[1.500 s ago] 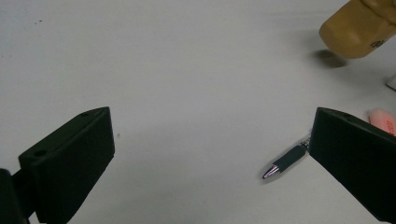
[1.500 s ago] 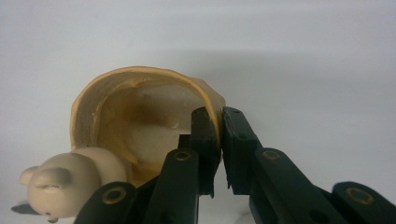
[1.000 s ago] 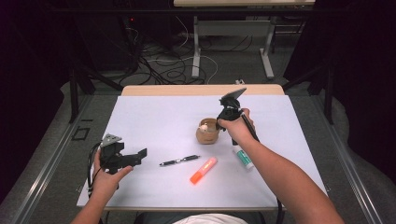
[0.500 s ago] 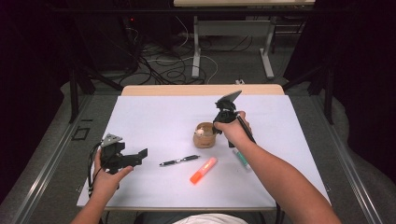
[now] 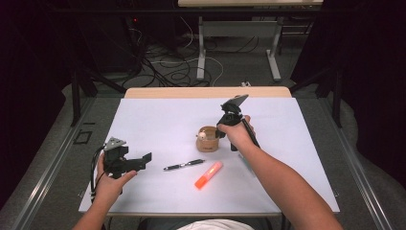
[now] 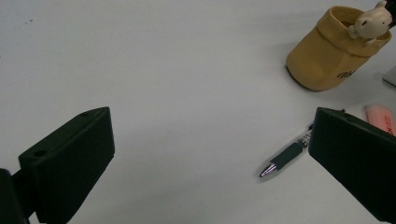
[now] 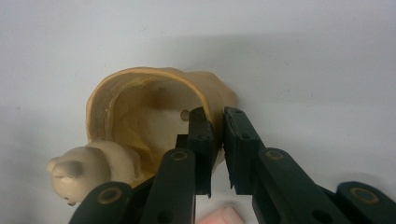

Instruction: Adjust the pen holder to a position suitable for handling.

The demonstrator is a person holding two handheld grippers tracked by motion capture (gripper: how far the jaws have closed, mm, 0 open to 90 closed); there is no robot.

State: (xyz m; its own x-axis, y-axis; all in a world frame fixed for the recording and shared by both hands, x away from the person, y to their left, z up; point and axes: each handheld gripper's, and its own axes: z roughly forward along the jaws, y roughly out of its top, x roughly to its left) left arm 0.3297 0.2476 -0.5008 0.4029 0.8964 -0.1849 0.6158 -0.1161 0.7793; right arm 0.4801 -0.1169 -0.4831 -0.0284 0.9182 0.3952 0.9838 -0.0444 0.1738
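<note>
A tan pen cup [image 5: 207, 142] with a small cream animal figure on its rim stands upright mid-table. My right gripper [image 5: 219, 132] comes down on it from above; in the right gripper view the right gripper [image 7: 217, 140] is shut on the cup's [image 7: 140, 116] near wall, one jaw inside, one outside. My left gripper [image 5: 145, 160] is held open low over the table's left side, pointing right. Ahead of the left gripper [image 6: 212, 121] lie a black pen [image 6: 285, 158], the cup [image 6: 327, 60] and an orange highlighter [image 6: 380, 116].
The black pen [image 5: 184, 165] and orange highlighter [image 5: 208, 175] lie in front of the cup. A pale marker [image 5: 246, 160] lies partly under the right forearm. A white sheet [image 5: 158, 115] covers the table; its wooden far edge [image 5: 206, 92] shows.
My right gripper and the cup have shifted slightly left and toward the person. The left gripper has stayed where it was.
</note>
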